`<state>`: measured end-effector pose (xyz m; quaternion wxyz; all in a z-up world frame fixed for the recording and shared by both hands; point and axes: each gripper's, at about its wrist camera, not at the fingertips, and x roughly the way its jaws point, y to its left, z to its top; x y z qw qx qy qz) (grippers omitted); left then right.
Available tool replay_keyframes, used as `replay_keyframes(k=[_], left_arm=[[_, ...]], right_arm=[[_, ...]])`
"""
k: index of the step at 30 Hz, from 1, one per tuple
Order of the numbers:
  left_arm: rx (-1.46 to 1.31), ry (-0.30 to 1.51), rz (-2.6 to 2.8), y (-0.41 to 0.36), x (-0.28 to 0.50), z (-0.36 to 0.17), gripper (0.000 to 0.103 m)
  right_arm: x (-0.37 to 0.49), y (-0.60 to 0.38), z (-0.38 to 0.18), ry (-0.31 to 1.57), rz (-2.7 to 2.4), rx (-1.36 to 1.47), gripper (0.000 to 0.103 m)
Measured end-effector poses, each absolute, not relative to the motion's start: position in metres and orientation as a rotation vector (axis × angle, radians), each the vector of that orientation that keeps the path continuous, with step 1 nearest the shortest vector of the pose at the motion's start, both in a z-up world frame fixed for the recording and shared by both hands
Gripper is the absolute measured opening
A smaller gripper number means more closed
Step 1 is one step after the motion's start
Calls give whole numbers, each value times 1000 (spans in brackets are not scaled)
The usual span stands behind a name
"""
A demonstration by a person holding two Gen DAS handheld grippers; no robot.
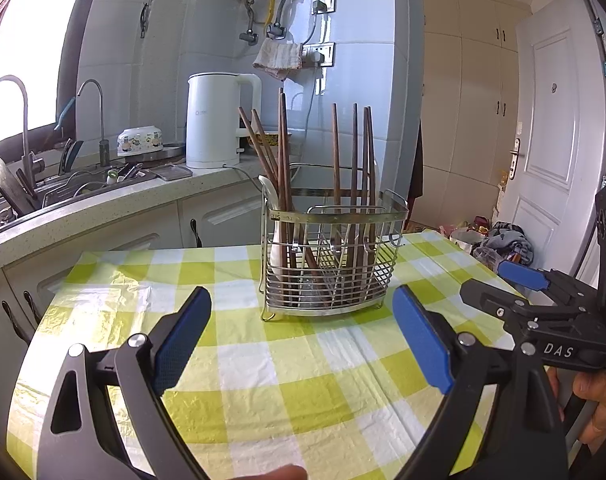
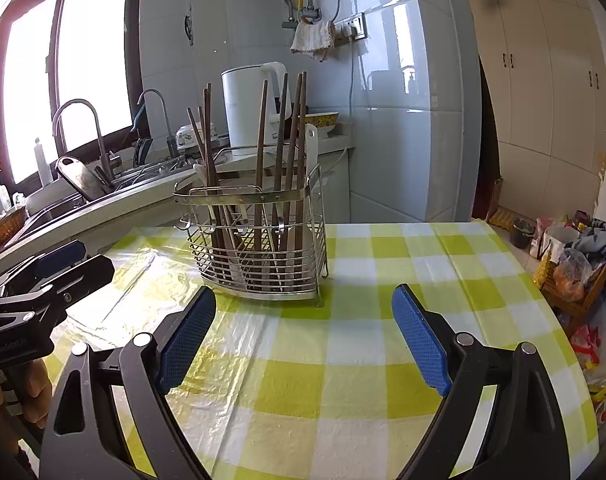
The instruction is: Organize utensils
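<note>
A wire utensil basket [image 1: 331,258] stands on the green checked tablecloth [image 1: 287,364]. It holds several brown wooden chopsticks [image 1: 355,160] upright and a white spoon [image 1: 277,220] at its left side. My left gripper [image 1: 303,340] is open and empty, a short way in front of the basket. My right gripper [image 2: 303,336] is open and empty, in front of the basket [image 2: 259,240], whose chopsticks [image 2: 281,152] stand up. The right gripper also shows at the right edge of the left wrist view [image 1: 503,284].
A white kettle [image 1: 219,120] and a bowl [image 1: 141,141] stand on the counter behind the table. A sink [image 1: 63,188] with taps lies at the left. Bags and clutter [image 2: 575,256] lie on the floor right of the table. A white door [image 1: 551,132] is at the right.
</note>
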<state>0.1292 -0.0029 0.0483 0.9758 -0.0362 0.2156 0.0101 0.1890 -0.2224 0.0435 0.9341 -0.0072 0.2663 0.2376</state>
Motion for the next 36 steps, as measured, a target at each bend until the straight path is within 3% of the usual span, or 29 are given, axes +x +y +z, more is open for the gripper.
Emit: replay_keyframes(k=[36], left_arm=[[-78,435,22,-1,128,49,89]], right_arm=[[189,-222,44,549,493,-14,84]])
